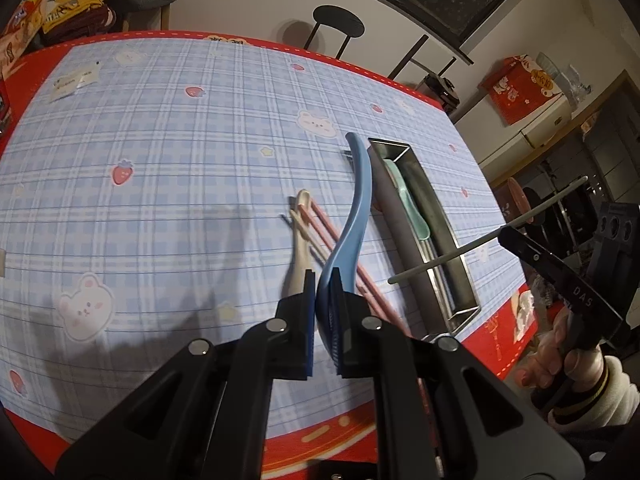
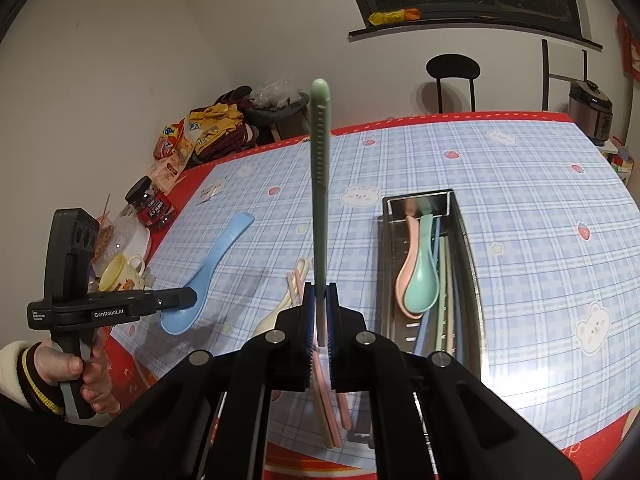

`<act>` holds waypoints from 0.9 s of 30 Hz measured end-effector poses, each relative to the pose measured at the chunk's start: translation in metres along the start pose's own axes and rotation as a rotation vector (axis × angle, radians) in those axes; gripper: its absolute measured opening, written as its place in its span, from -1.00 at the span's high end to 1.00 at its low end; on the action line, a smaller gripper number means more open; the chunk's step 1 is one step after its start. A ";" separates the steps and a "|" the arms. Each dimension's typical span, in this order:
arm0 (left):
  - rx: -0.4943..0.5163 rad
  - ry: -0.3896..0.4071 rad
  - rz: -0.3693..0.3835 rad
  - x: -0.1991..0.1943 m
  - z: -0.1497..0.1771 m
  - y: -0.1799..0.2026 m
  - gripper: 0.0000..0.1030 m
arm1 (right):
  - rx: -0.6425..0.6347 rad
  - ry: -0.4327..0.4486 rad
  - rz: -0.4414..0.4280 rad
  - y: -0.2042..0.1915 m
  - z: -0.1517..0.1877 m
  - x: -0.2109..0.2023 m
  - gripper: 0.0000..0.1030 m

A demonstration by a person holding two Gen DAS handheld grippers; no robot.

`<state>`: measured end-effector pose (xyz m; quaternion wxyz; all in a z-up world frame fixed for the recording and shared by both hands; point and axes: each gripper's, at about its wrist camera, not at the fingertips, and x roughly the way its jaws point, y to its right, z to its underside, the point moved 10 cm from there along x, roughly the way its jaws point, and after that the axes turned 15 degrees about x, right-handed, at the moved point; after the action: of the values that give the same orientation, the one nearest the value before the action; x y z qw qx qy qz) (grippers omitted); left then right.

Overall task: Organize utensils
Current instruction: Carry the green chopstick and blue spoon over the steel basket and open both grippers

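Utensils split three ways: some in the steel tray [image 2: 468, 240], some on the bench [image 1: 160, 160], two in hand. Tray sits toward the bench's right edge and already holds a pink spoon [image 2: 404, 276], a teal spoon [image 2: 420, 280] and blue and green chopsticks.

Left gripper [image 1: 322, 292]: fingers pinching the blue spoon [image 1: 352, 208] by the bowl, handle pointing away, lifted off the bench just left of the tray. Right gripper [image 2: 320, 308]: fingers pinching one green chopstick [image 2: 320, 200], held above the near end of the tray.

Step in hand, I'd say: carrying both to the tray.

Next: line the chopstick up with the tray's long axis beside the others, lower, release. Same for the spoon, bowl down.

Cream spoon [image 1: 298, 256] and pink chopsticks [image 1: 340, 252] remain on the bench left of the tray.
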<state>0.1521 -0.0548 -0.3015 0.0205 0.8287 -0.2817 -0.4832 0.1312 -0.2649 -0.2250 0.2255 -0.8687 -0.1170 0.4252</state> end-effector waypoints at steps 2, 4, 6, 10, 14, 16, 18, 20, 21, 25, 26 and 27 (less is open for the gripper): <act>0.001 0.001 0.007 0.002 -0.003 0.006 0.79 | 0.002 0.013 0.004 0.004 -0.005 -0.006 0.88; 0.002 0.003 0.014 0.005 -0.008 0.013 0.79 | 0.005 0.021 0.006 0.008 -0.010 -0.010 0.88; 0.002 0.007 0.024 0.009 -0.014 0.021 0.79 | 0.004 0.031 0.012 0.013 -0.016 -0.016 0.88; 0.013 0.012 0.042 0.017 -0.025 0.042 0.79 | -0.010 0.036 0.025 0.026 -0.025 -0.029 0.88; 0.007 0.021 0.075 0.030 -0.036 0.069 0.79 | -0.046 0.013 0.049 0.041 -0.031 -0.040 0.88; -0.002 0.025 0.090 0.039 -0.040 0.083 0.79 | -0.060 -0.002 0.057 0.047 -0.033 -0.045 0.88; -0.024 0.022 0.111 0.051 -0.043 0.095 0.79 | -0.076 -0.028 0.060 0.055 -0.034 -0.049 0.88; -0.044 0.018 0.125 0.062 -0.042 0.105 0.79 | -0.096 -0.066 0.060 0.062 -0.033 -0.051 0.88; -0.050 0.016 0.128 0.066 -0.041 0.108 0.79 | -0.105 -0.081 0.059 0.065 -0.033 -0.051 0.88; -0.103 0.005 0.129 0.088 -0.037 0.121 0.79 | -0.146 -0.167 0.057 0.077 -0.026 -0.048 0.88; -0.116 0.004 0.126 0.092 -0.037 0.121 0.79 | -0.156 -0.186 0.056 0.079 -0.024 -0.046 0.88; -0.131 0.006 0.120 0.096 -0.037 0.122 0.79 | -0.167 -0.211 0.051 0.082 -0.021 -0.044 0.88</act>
<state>0.1633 -0.2128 -0.3202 0.1043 0.8086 -0.2987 -0.4960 0.1221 -0.3597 -0.2234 0.1281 -0.8377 -0.1528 0.5085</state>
